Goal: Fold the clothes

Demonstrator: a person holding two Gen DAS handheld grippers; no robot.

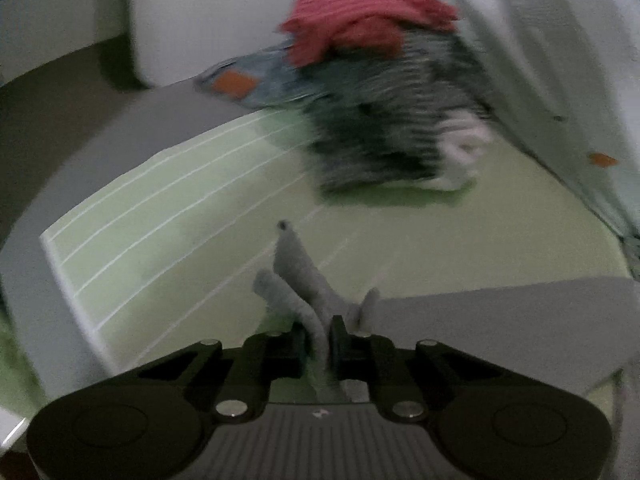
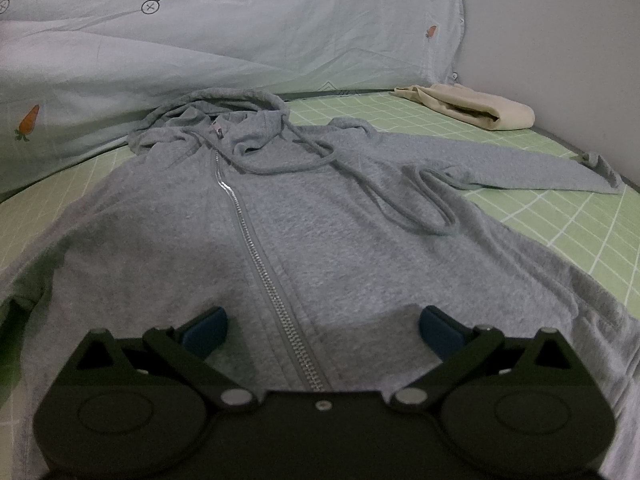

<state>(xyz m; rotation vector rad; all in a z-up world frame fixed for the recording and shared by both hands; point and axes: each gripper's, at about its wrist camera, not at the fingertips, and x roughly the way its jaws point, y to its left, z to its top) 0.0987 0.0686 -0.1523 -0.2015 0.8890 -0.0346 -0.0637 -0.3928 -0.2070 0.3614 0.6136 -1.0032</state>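
Grey hoodie (image 2: pixel 304 240) lies flat, zipped, face up on green checked sheet (image 2: pixel 560 216), directly under right gripper (image 2: pixel 324 332), whose jaws are spread wide, grasping nothing. Pale quilt (image 2: pixel 200 40) behind hood. Blurred clothes pile (image 1: pixel 384 96) beyond left gripper (image 1: pixel 320 344). Left jaws clenched on hoodie's grey cuff (image 1: pixel 296 280). Beige folded garment (image 2: pixel 476 108) far right.

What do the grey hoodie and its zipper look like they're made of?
Grey hoodie: looks like soft heathered cotton-blend knit or fleece, matte with a fuzzy, speckled surface; the exact fibre cannot be told. Zipper: probably metal, judging by the shiny silver teeth glinting along the front.
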